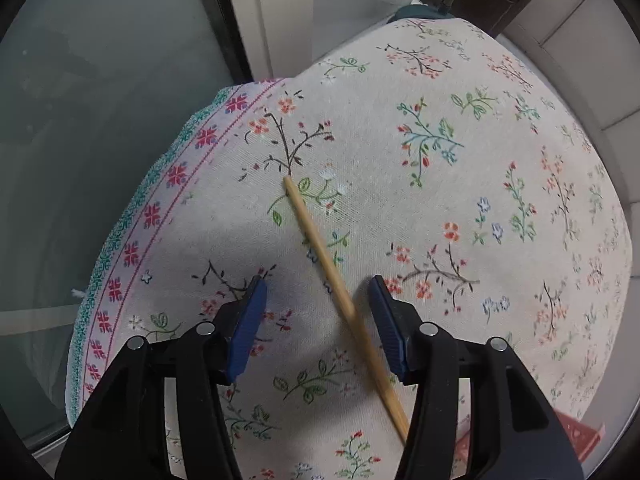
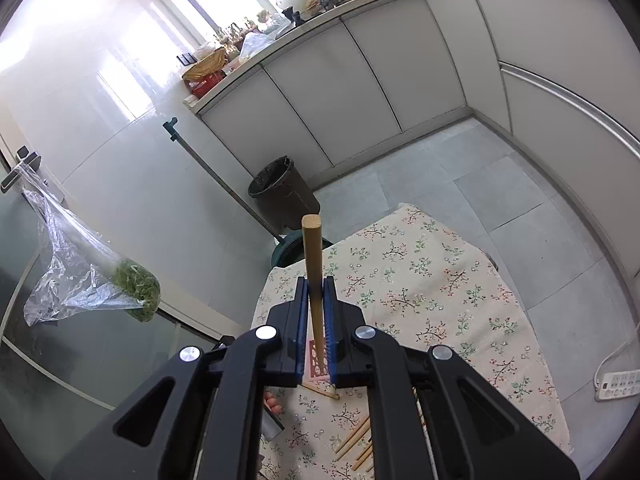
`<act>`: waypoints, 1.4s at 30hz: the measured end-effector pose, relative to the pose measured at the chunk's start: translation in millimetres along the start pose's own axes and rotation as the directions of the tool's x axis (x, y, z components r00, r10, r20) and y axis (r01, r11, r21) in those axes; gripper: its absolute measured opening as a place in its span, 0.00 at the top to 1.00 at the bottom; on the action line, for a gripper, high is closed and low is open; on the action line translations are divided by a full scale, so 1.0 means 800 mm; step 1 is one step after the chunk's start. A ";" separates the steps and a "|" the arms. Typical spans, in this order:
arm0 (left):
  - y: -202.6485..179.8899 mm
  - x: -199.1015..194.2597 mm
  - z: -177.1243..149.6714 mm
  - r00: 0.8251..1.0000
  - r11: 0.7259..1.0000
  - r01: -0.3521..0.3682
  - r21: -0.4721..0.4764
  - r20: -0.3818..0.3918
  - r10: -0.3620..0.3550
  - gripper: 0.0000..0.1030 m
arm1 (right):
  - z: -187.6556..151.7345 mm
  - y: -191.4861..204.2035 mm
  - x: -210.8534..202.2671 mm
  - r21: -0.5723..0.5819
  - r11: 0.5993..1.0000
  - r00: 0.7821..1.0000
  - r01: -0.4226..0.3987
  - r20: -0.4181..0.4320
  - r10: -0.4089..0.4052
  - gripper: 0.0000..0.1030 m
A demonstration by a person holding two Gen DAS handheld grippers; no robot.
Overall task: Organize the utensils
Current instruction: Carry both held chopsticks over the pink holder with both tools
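A single wooden chopstick (image 1: 320, 248) lies slantwise on the floral tablecloth (image 1: 400, 184). My left gripper (image 1: 318, 288) points down over it, open, its blue pads on either side of the stick and clear of it. In the right wrist view my right gripper (image 2: 316, 284) is shut on another wooden chopstick (image 2: 312, 248), which sticks up and forward above the table. Several more chopsticks (image 2: 354, 446) lie on the cloth under the right gripper, partly hidden by it.
The cloth's bordered edge (image 1: 132, 256) drops off at the left beside a glass panel. A red box corner (image 1: 576, 436) shows at lower right. Beyond the table stand a dark waste bin (image 2: 280, 192), white cabinets (image 2: 360, 92) and a hanging plastic bag of greens (image 2: 132, 284).
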State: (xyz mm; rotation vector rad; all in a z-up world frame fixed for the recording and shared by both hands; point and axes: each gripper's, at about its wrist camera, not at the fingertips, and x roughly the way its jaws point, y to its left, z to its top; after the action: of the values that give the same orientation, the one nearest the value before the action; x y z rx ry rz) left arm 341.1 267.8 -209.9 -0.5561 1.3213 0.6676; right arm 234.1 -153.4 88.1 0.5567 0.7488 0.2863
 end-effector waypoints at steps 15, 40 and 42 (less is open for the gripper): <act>0.032 -0.074 -0.027 0.934 0.880 0.288 0.378 0.095 -0.346 0.95 | -0.015 -0.017 0.003 0.051 0.998 0.998 -0.032 -0.044 0.035 0.91; -0.047 -0.380 -0.158 0.690 0.634 0.231 0.738 0.336 -0.641 0.95 | 0.005 -0.009 -0.022 0.045 0.999 1.000 -0.026 -0.002 0.027 0.90; -0.062 -0.362 -0.163 0.711 0.631 0.233 0.740 0.313 -0.630 0.95 | 0.005 -0.016 -0.015 0.056 0.998 1.000 -0.024 -0.008 0.025 0.90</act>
State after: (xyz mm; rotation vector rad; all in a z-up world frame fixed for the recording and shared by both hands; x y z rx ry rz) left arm 254.2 104.7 53.4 -0.0686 0.7159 -0.1135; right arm 228.9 -170.9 89.7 0.6183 0.7610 0.2913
